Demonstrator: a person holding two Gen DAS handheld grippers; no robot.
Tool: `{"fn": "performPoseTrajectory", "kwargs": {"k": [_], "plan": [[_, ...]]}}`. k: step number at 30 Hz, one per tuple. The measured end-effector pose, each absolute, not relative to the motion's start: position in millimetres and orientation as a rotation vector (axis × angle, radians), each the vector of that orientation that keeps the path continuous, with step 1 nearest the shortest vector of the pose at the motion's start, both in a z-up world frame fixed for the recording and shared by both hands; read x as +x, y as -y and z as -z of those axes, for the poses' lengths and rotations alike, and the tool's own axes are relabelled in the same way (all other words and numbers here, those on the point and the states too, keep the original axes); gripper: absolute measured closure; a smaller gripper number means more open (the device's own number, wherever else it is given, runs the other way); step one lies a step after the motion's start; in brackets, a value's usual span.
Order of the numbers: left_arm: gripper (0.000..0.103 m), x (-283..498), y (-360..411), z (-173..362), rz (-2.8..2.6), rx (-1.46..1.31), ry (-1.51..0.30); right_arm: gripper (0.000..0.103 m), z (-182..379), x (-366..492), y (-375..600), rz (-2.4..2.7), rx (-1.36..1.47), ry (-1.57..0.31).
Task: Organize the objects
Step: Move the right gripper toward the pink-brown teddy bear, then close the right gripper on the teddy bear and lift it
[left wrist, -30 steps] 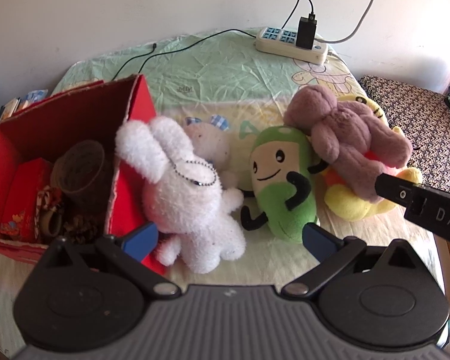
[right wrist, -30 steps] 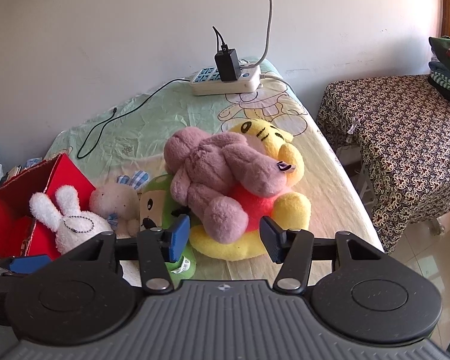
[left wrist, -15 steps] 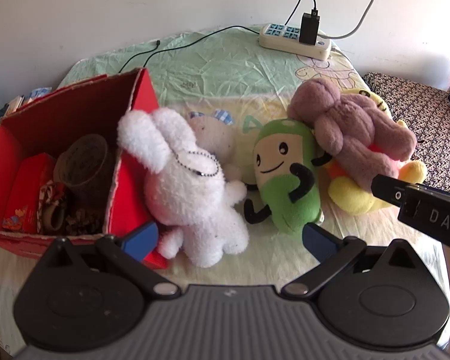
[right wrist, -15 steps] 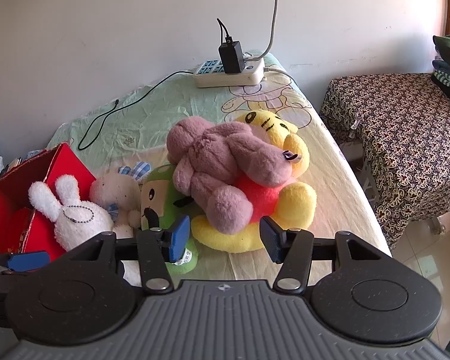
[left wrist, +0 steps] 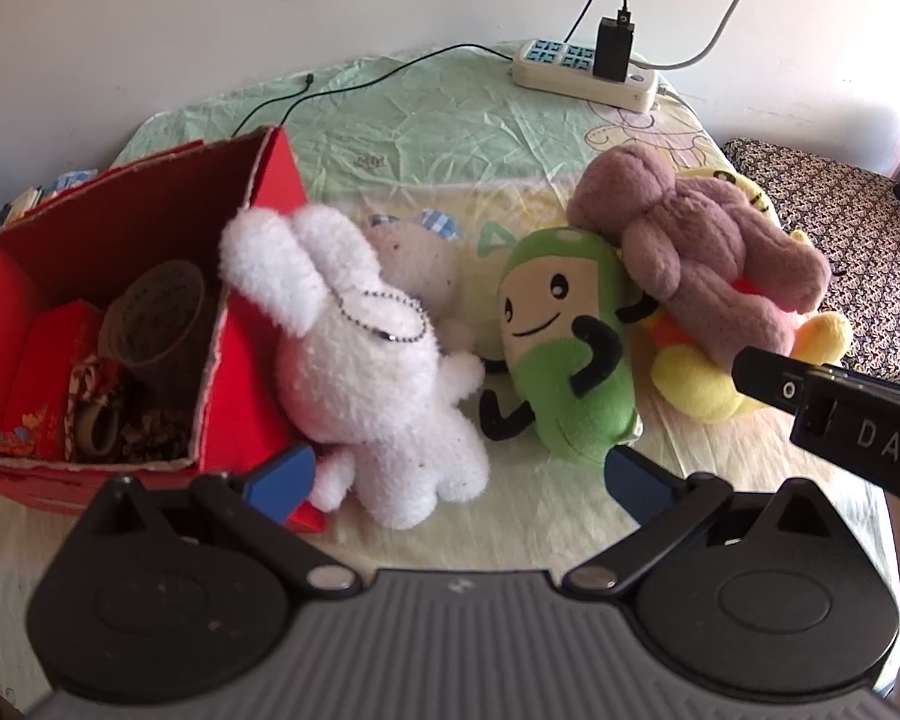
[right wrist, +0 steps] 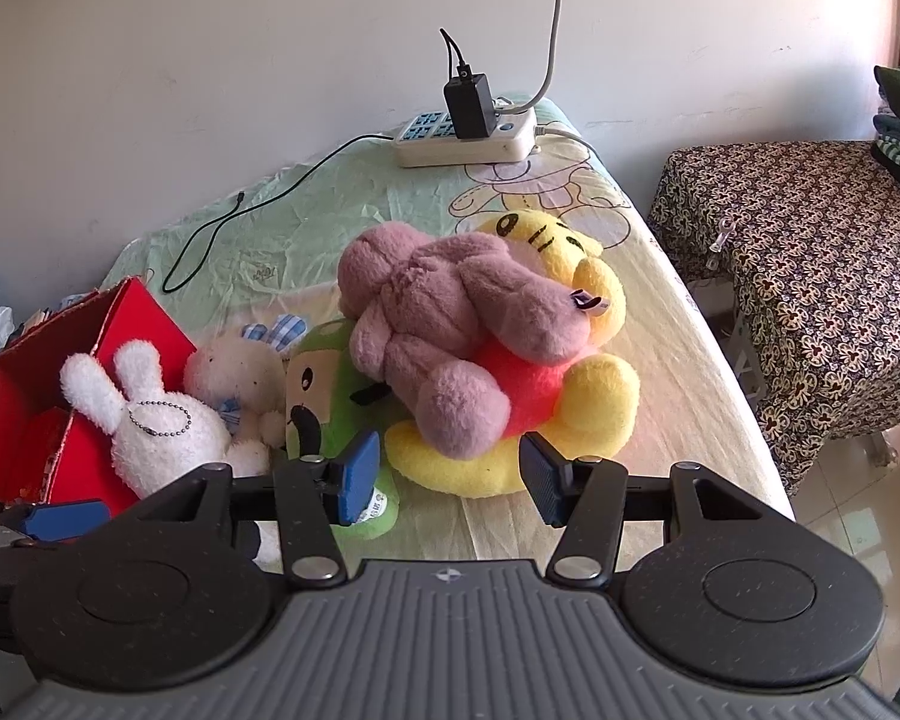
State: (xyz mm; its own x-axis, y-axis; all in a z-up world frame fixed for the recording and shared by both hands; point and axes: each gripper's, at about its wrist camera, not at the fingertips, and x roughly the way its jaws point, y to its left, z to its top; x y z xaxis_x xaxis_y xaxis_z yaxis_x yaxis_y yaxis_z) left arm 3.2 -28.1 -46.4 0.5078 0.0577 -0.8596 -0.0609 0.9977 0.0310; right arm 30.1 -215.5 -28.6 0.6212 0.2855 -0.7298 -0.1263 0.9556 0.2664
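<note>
Surface: bed sheet (left wrist: 450, 138), pale green with cartoon print, lying wrinkled and carrying everything.
Room: white wall behind; power strip (right wrist: 465, 138) sitting at the far edge with a black charger plugged in; patterned cloth (right wrist: 810, 252) covering furniture beside the bed.
Box: red cardboard box (left wrist: 120, 276) sitting open at the left, holding a brown cup-like thing and small red items, hard to make out.
White bunny: white rabbit plush (left wrist: 366, 372) leaning against the box's near corner, ears pointing up-left toward the box, long axis running diagonally, bead chain hanging on it.
Green toy: green plush (left wrist: 564, 348) lying face up just right of the rabbit, head pointing away, long axis running near-to-far.
Pile: mauve plush (right wrist: 444, 324) lying across a yellow plush (right wrist: 570, 414), touching the green one.
Hidden: a cream plush (left wrist: 417, 258) sitting behind the rabbit, mostly covered, possibly a bear.
Left claw: left gripper (left wrist: 456, 474) hovering with jaws spread wide, gripping nothing, rabbit's feet lying between the tips.
Right claw: right gripper (right wrist: 447, 474) hovering part open, gripping nothing, just in front of the yellow plush.
</note>
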Motion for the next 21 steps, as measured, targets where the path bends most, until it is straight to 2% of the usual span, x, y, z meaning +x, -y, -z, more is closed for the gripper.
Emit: {"fn": "performPoseTrajectory", "kwargs": {"k": [12, 19, 21], "plan": [[0.001, 29.0, 32.0, 33.0, 0.25, -0.124, -0.913, 0.047, 10.6, 74.7, 254.3, -0.289, 0.315, -0.742], [0.002, 73.6, 40.6, 51.2, 0.432, -0.348, -0.96, 0.048, 30.1, 124.7, 264.2, -0.378, 0.368, -0.837], [0.002, 82.2, 44.6, 55.1, 0.455, -0.381, -0.962, 0.053, 37.2, 134.5, 266.1, -0.42, 0.401, -0.877]]}}
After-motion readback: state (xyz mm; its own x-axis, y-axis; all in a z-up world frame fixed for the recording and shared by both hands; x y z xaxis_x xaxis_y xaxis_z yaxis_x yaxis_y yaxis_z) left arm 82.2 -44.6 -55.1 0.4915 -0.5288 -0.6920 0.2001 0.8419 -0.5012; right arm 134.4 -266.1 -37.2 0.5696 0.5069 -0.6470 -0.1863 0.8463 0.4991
